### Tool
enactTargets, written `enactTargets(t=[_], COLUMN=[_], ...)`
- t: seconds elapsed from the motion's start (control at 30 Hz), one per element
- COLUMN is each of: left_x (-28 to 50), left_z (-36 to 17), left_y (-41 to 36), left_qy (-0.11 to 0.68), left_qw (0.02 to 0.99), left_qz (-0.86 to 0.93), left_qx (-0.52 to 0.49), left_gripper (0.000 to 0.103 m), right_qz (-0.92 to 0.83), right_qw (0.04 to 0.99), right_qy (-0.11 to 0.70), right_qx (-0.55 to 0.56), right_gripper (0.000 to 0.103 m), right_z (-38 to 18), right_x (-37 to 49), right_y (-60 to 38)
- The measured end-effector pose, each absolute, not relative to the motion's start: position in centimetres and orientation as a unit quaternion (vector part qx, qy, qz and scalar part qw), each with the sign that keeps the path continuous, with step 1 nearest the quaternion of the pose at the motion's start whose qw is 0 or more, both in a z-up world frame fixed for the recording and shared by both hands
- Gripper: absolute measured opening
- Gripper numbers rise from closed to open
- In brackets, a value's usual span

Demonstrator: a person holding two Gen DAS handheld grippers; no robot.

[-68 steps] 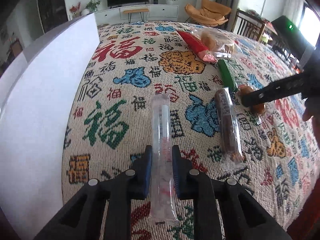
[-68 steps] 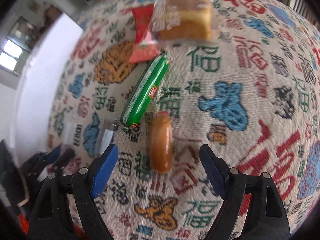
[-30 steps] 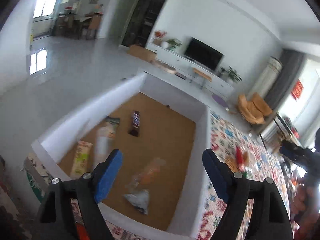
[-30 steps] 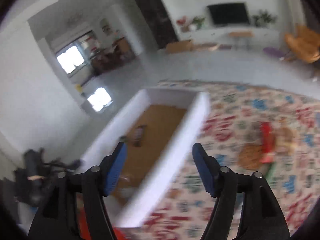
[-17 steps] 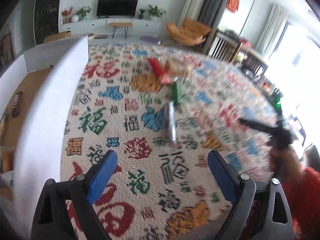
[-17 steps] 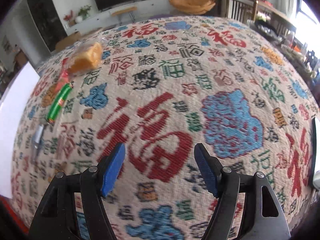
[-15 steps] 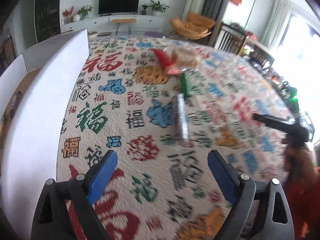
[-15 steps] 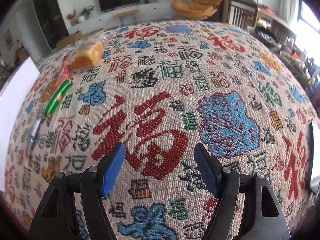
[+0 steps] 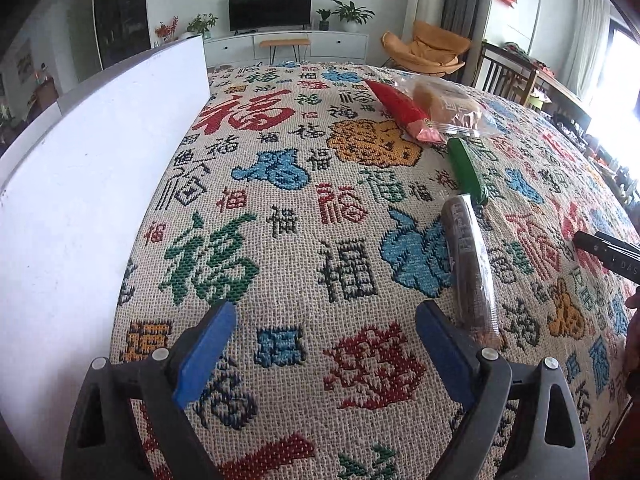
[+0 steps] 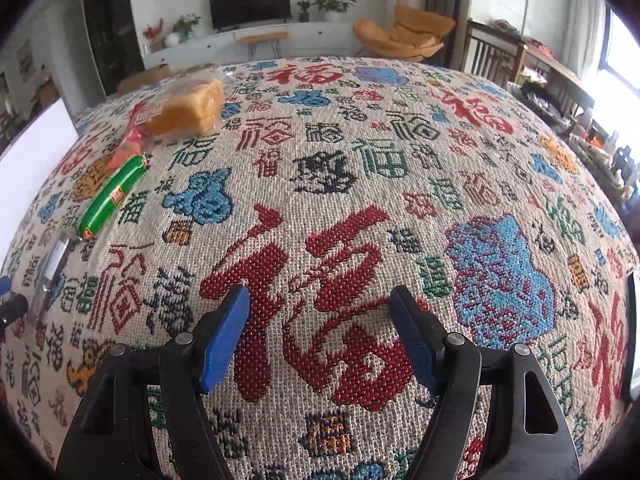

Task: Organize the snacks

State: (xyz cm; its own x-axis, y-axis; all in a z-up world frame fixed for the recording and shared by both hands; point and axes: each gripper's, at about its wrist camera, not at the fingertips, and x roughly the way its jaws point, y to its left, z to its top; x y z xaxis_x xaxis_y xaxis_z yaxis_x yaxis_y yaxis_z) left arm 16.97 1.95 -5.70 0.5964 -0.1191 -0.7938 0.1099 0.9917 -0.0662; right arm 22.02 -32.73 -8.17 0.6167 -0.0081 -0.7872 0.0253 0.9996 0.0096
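Covering nearly the whole of both views is a woven tablecloth (image 9: 344,240) patterned all over with the character 福 in red, green, blue, black and orange; the largest red one lies under the right gripper (image 10: 318,338). Next in size is a white box wall (image 9: 92,176), filling the left of the left wrist view and touching the cloth's edge. The left gripper (image 9: 324,344) stands at the bottom centre of its frame, blue pads far apart, nothing between them. The right gripper is likewise spread wide and empty.

The snacks sit in the upper right of the left wrist view:
- A clear-wrapped cake slice (image 9: 448,106), print unreadable.
- A red packet (image 9: 404,112) just beside it on the left, touching; its lettering is too small to read.
- A brown wrapped bar (image 9: 470,258) lying lengthwise right of centre, just above the left gripper's right finger; print illegible.
- A green sausage stick (image 9: 466,170) touching the bar's far end; a red label shows in the right wrist view (image 10: 115,195), text unreadable.
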Motion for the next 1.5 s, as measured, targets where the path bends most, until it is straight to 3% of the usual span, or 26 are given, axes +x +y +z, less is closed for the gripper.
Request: enactTargets(t=[0.17,0.83,1.3,1.5], left_x=[17.2,17.3,16.8,18.2], left_z=[-6.1,-5.9,-4.0,-3.6], left_y=[1.0,1.3,0.8,-6.8], left_qy=[0.455,0.453,0.454,0.461], left_qw=[0.888,0.889,0.867,0.873], left_qz=[-0.065,-0.071,-0.155,-0.158], left_qx=[0.020,0.012,-0.136,0.013], left_gripper=[0.100,0.101,0.101,0.100], right_qz=[-0.016,-0.015,-0.016,-0.016], right_qw=[0.898,0.898,0.899,0.899], right_qy=[0.439,0.439,0.438,0.438], right_qx=[0.007,0.009,0.009,0.009], right_gripper=[0.078,0.079,0.079,0.079], right_z=[-8.1,-8.1,-8.2,-8.2], right_x=[22.1,22.2,22.2,22.2], right_y=[-32.8,-32.9,-32.9,-32.8])
